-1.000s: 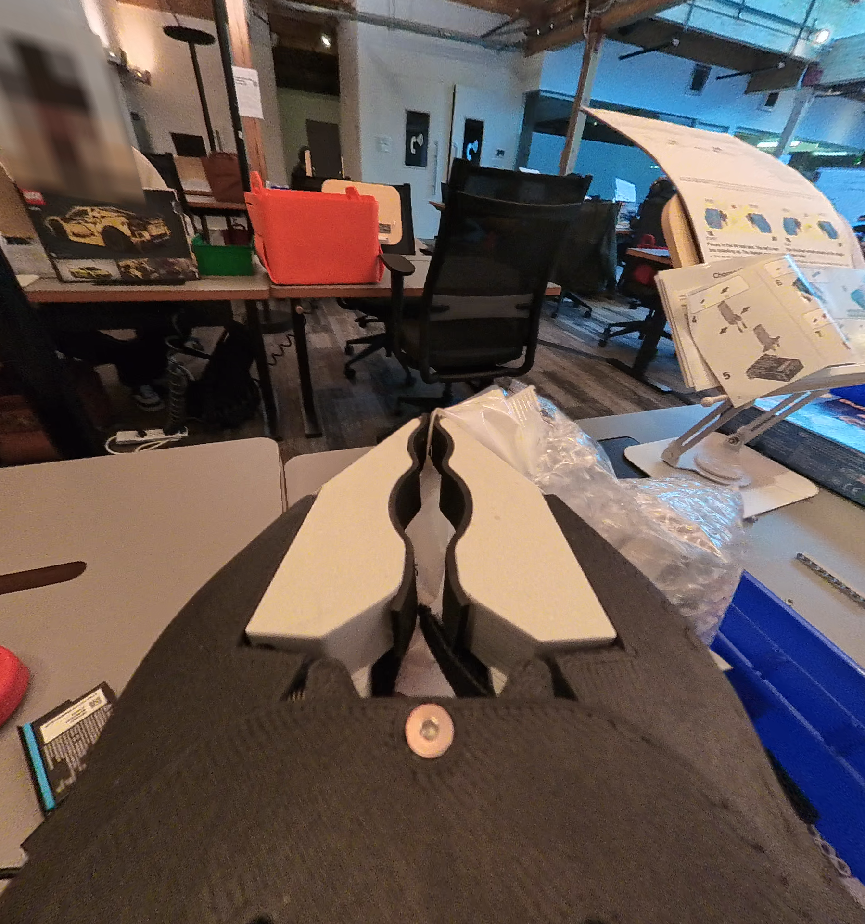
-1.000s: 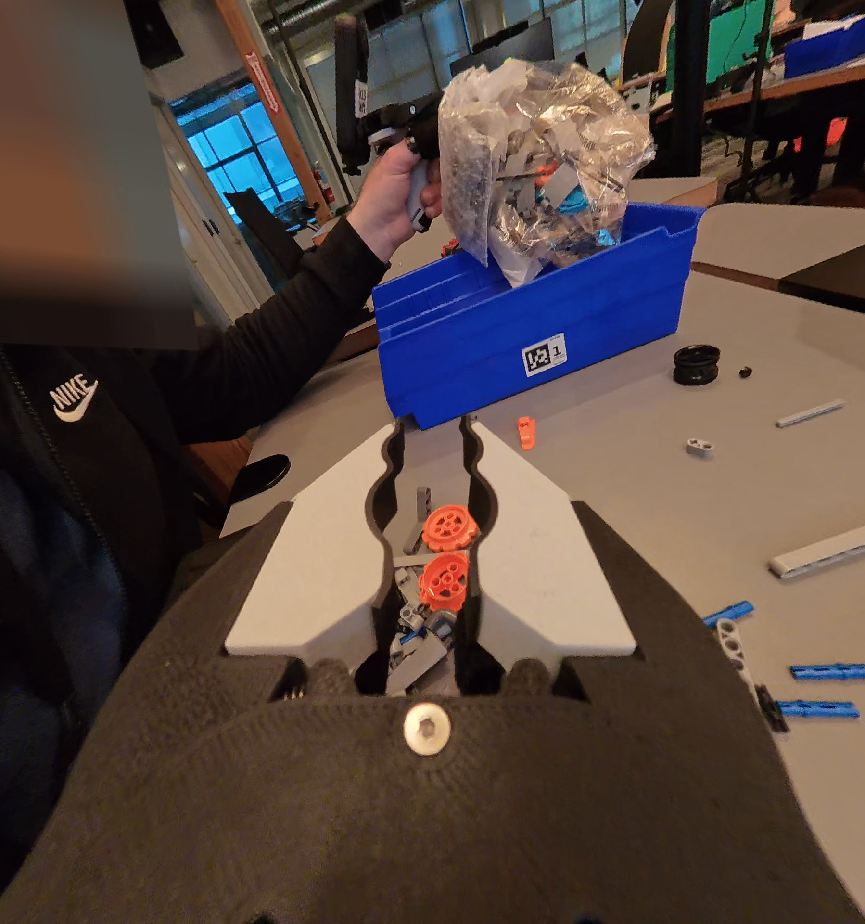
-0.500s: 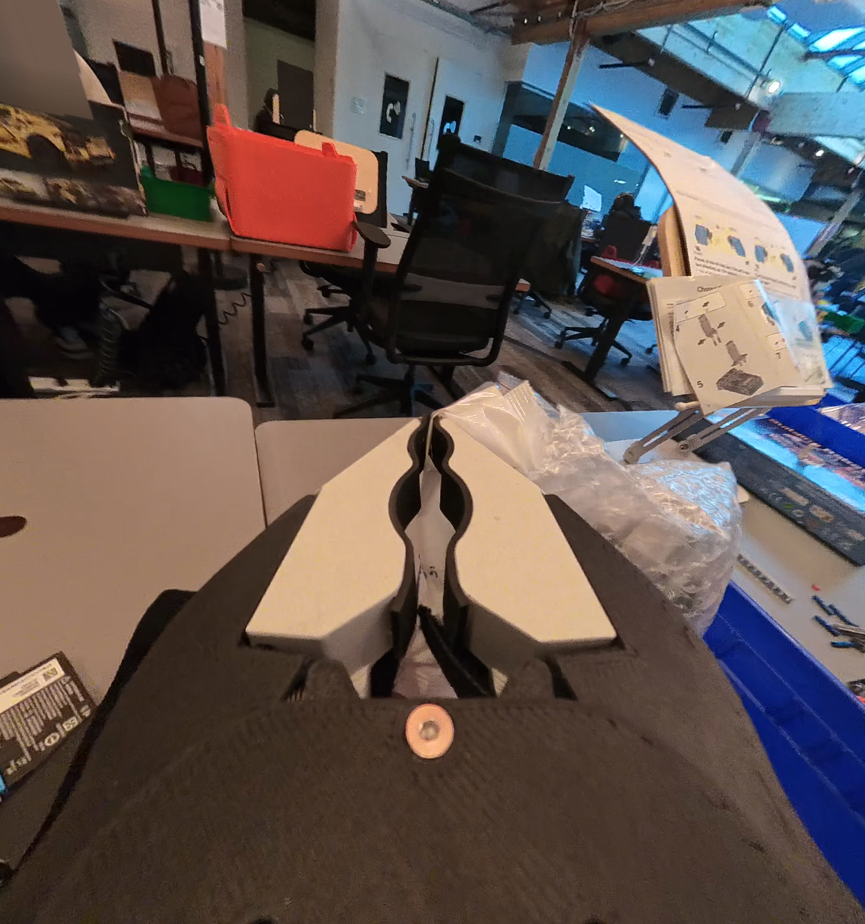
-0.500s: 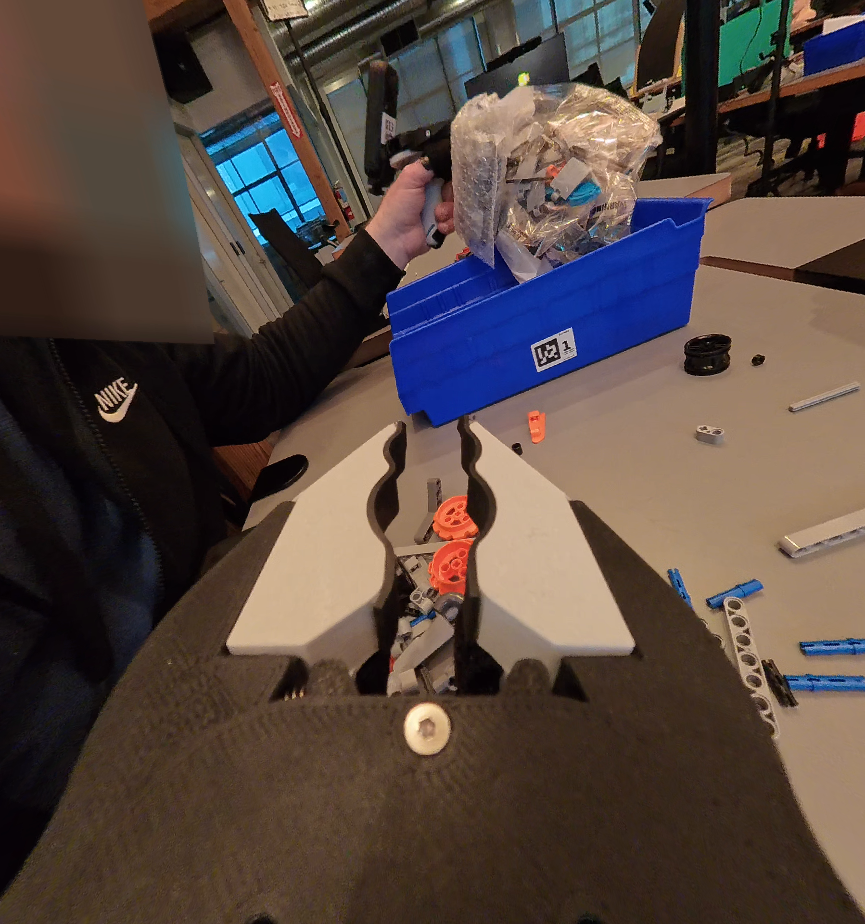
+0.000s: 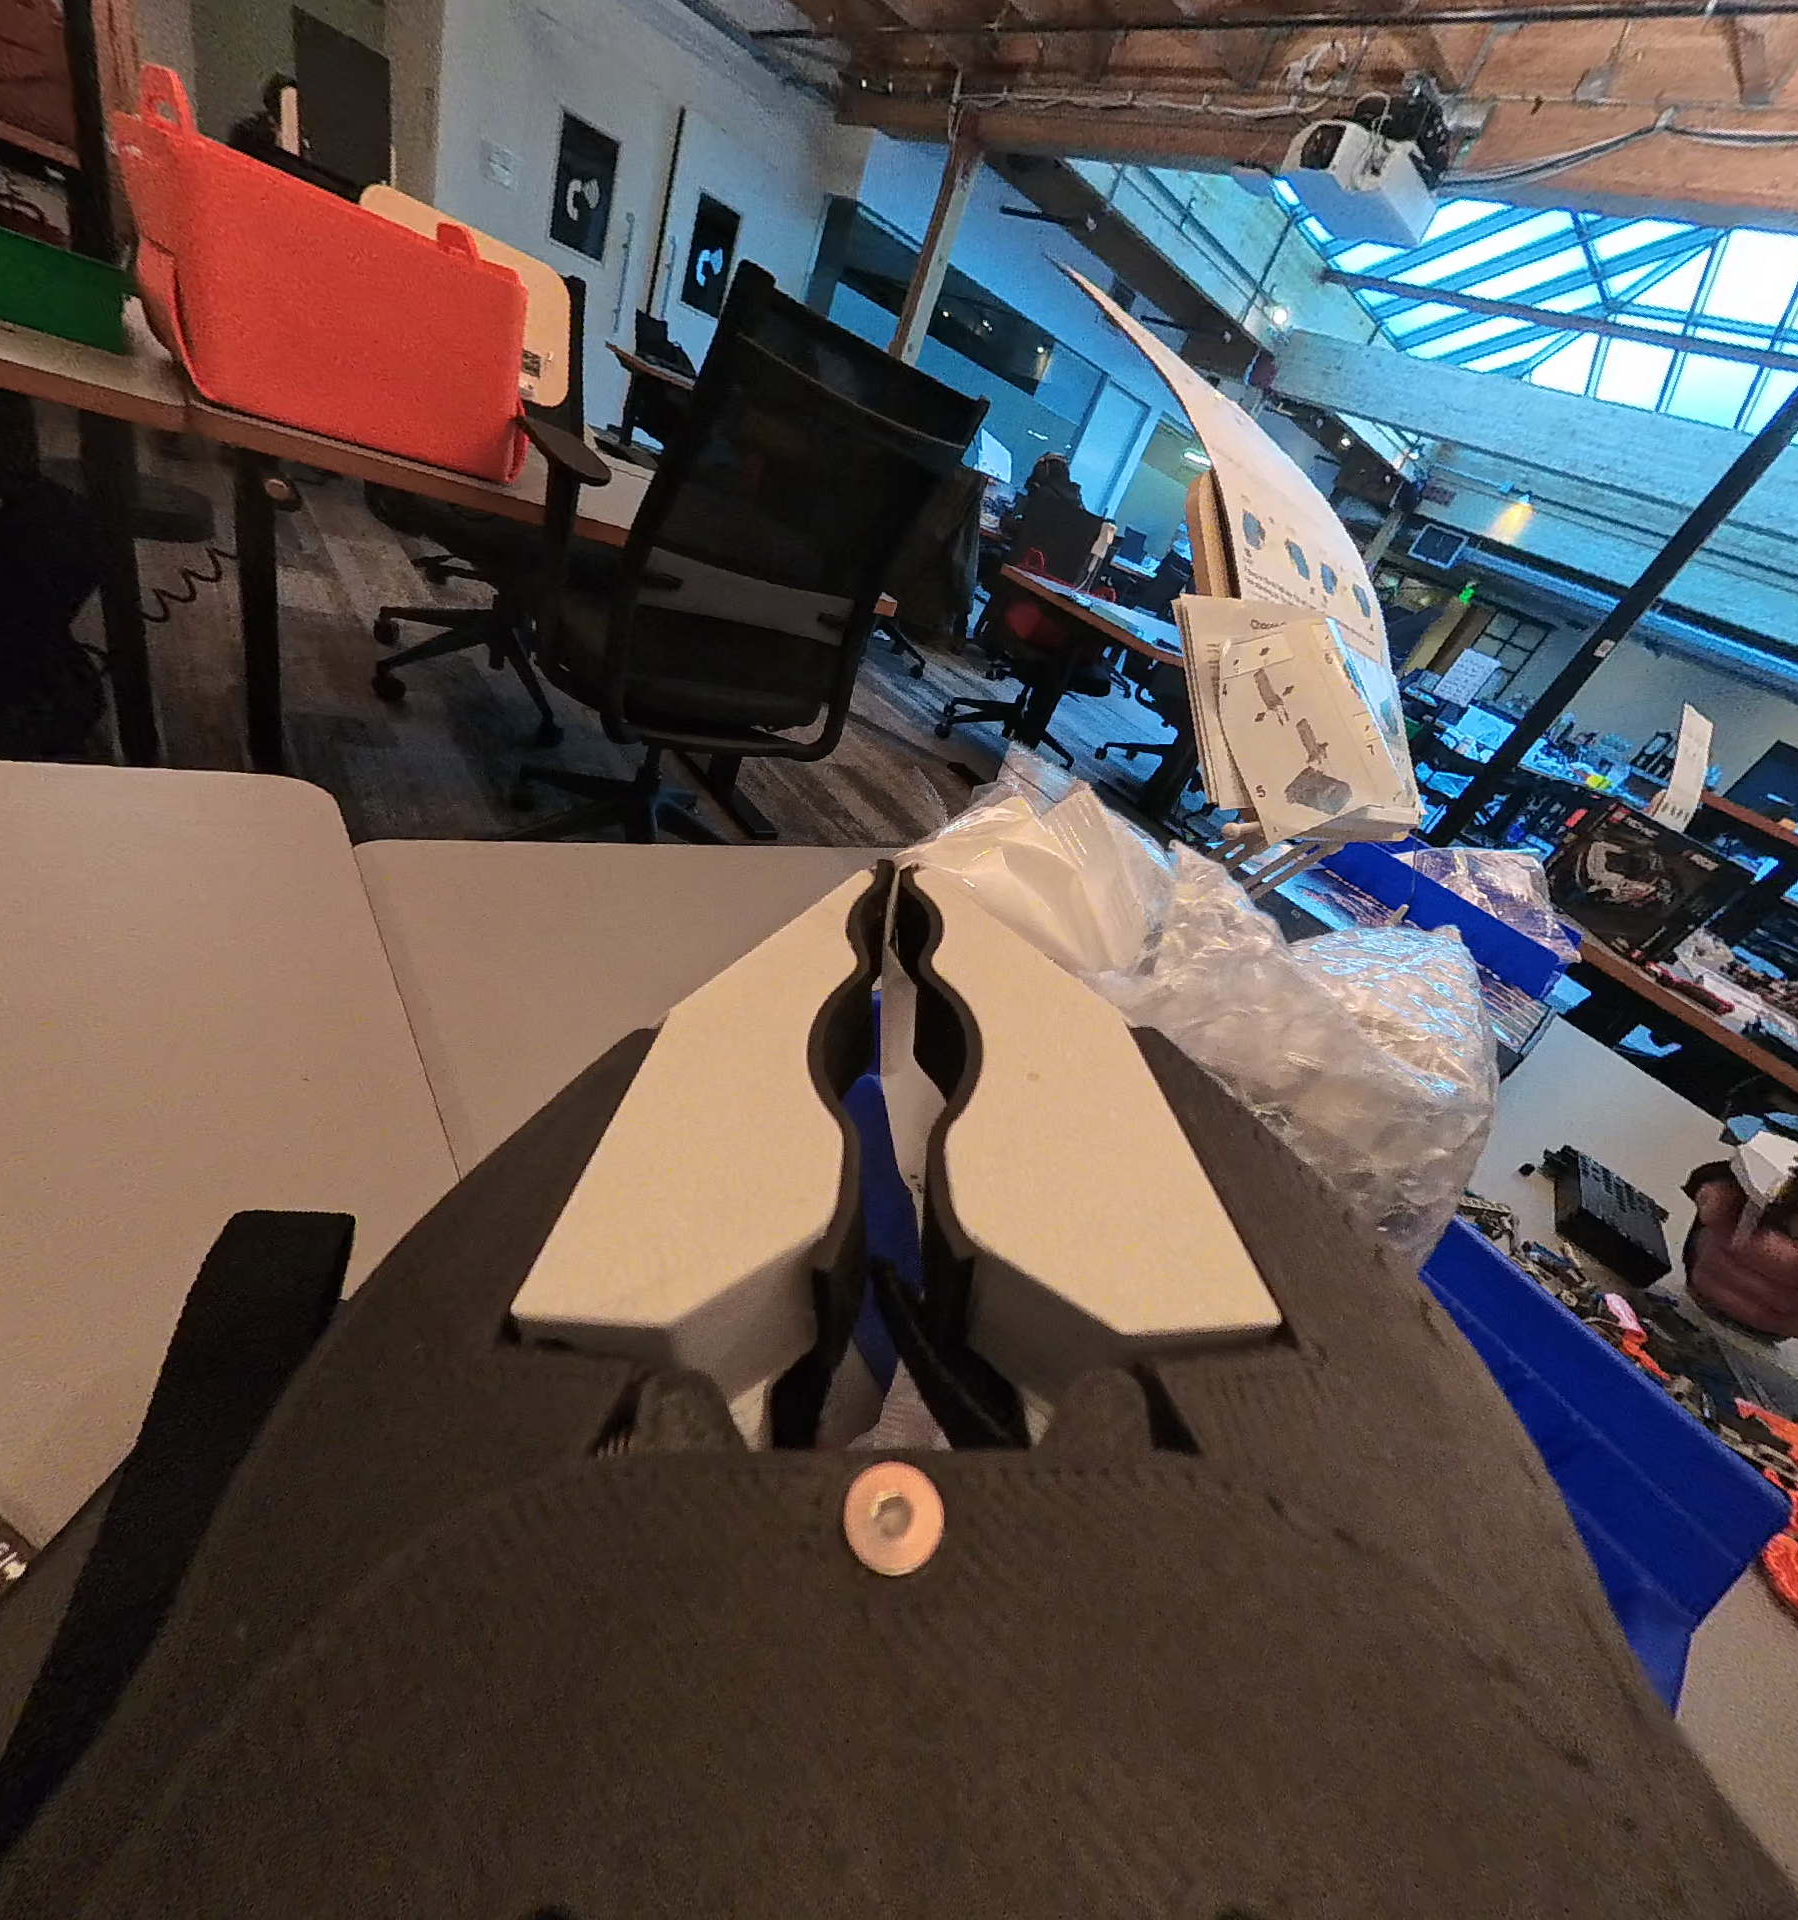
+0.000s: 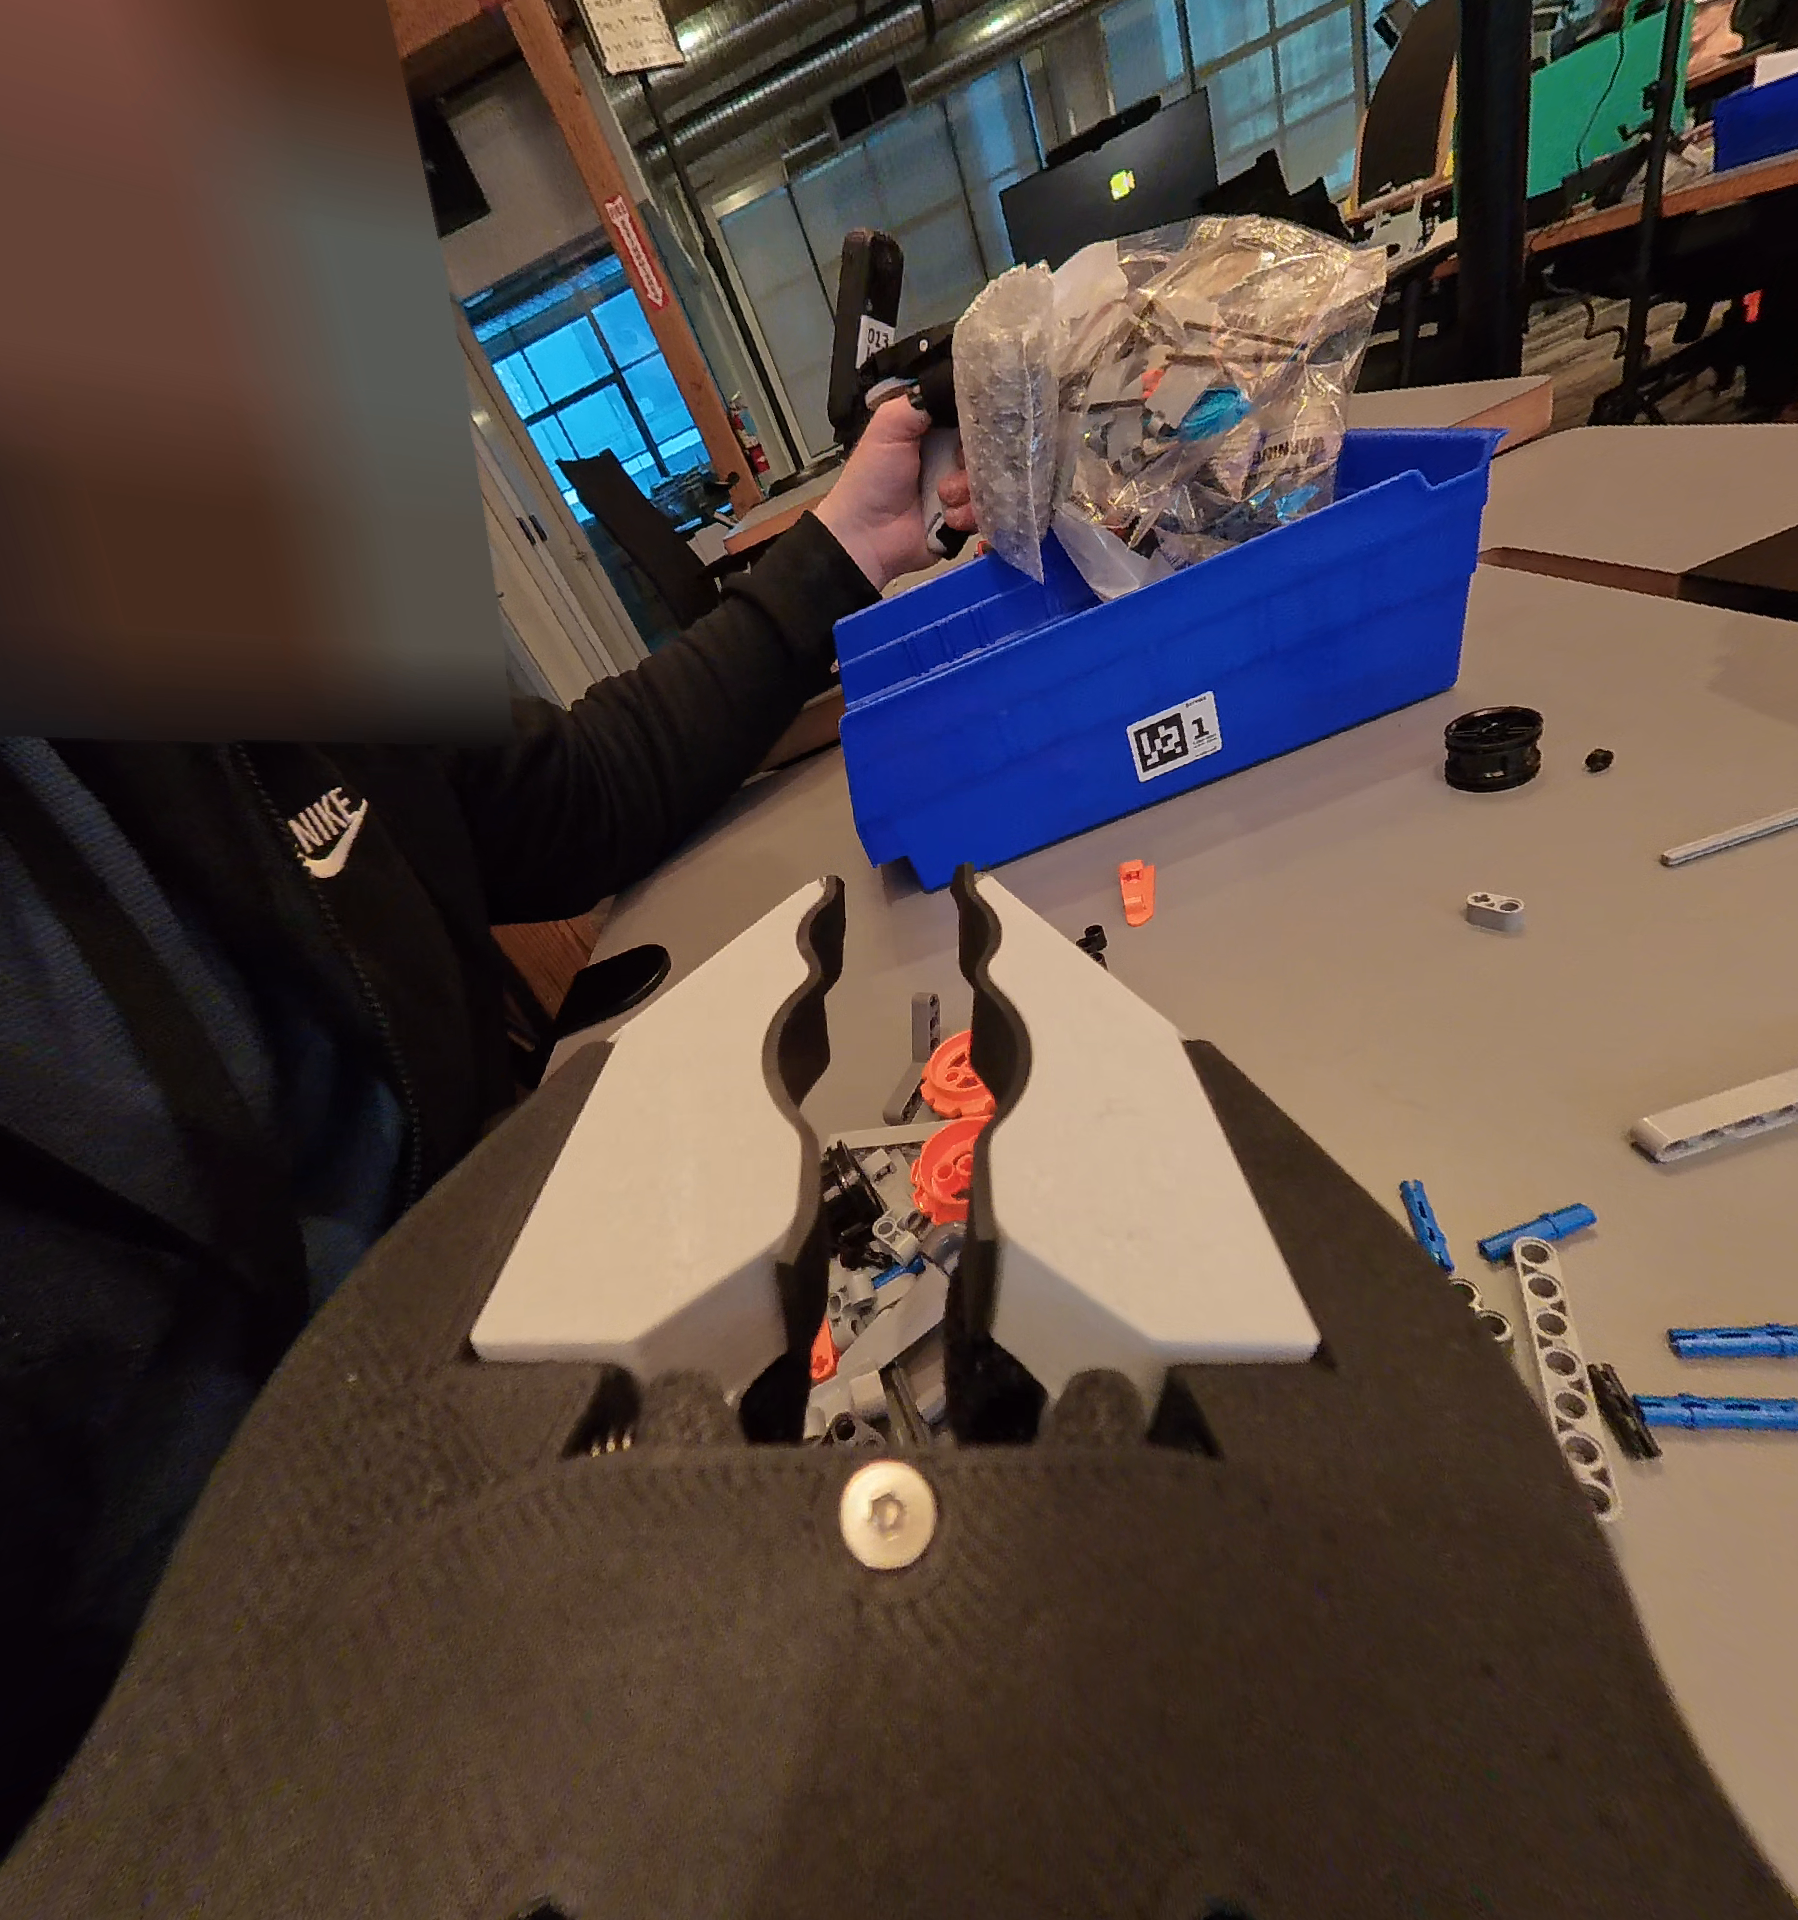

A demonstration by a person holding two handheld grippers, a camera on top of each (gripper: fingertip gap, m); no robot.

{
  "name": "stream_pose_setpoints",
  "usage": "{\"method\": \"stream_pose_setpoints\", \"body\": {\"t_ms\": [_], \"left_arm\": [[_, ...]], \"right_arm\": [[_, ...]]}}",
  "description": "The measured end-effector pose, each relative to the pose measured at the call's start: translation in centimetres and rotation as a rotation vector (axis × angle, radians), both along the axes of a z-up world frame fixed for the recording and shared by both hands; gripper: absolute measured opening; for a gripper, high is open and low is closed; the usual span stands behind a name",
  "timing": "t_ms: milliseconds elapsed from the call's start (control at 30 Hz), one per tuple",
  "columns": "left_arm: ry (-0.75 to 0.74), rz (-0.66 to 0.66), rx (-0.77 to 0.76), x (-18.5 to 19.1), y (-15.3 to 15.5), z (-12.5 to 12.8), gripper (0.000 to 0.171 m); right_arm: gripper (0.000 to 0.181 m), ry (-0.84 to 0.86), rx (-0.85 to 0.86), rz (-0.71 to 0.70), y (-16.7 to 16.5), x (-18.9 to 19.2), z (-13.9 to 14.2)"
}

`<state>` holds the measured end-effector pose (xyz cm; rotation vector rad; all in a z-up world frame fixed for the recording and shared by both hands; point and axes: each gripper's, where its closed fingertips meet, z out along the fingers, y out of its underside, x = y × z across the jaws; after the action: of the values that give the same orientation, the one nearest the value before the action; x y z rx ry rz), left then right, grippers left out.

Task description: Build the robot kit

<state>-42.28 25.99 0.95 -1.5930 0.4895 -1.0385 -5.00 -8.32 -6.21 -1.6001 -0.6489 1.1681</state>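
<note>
My left gripper [image 5: 893, 883] is shut on the edge of a clear plastic bag [image 5: 1290, 1029] full of small building parts, held over a blue bin [image 5: 1601, 1455]. In the right wrist view the same bag [image 6: 1165, 384] hangs with its bottom just inside the blue bin [image 6: 1134, 675], held up by the other gripper in a person's hand [image 6: 890, 478]. My right gripper [image 6: 895, 894] is open and empty, low over a small heap of parts with two orange gear wheels [image 6: 952, 1081] on the grey table [image 6: 1290, 987].
Loose parts lie on the table to the right: blue pins [image 6: 1752, 1340], a grey holed beam [image 6: 1560, 1351], a long grey beam [image 6: 1747, 1117], a black wheel [image 6: 1492, 743], an orange piece [image 6: 1134, 891]. An instruction booklet on a stand [image 5: 1300, 717] stands behind the bin. A person's dark jacket [image 6: 199, 1039] is at the left. To the long grey beam [image 6: 1747, 1117]: right tips about 20 cm, left tips about 55 cm.
The left gripper has lowered the bag so its bottom now sits inside the bin. The right gripper's jaws have opened a little wider and it has drawn slightly back.
</note>
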Motion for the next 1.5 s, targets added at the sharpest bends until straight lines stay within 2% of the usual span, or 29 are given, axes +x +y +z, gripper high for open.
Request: {"method": "stream_pose_setpoints", "body": {"t_ms": [367,1067,1233,1500], "left_arm": [[-0.029,-0.029,-0.006,-0.2,-0.2,-0.1,0.000],[0.016,0.022,-0.036,-0.6,0.3,-0.8,0.000],[0.071,0.040,-0.024,0.1,-0.1,-0.3,0.000],[0.262,0.040,0.052,3.3,-1.9,0.6,0.000]], "right_arm": [[0.021,-0.008,-0.004,0.008,-0.1,0.0,-0.2],[0.021,-0.027,-0.009,0.015,-0.2,-0.1,-0.6],[0.021,-0.033,-0.014,0.017,-0.1,-0.1,-0.9],[0.021,-0.046,-0.025,0.023,0.0,-0.2,-1.4]]}}
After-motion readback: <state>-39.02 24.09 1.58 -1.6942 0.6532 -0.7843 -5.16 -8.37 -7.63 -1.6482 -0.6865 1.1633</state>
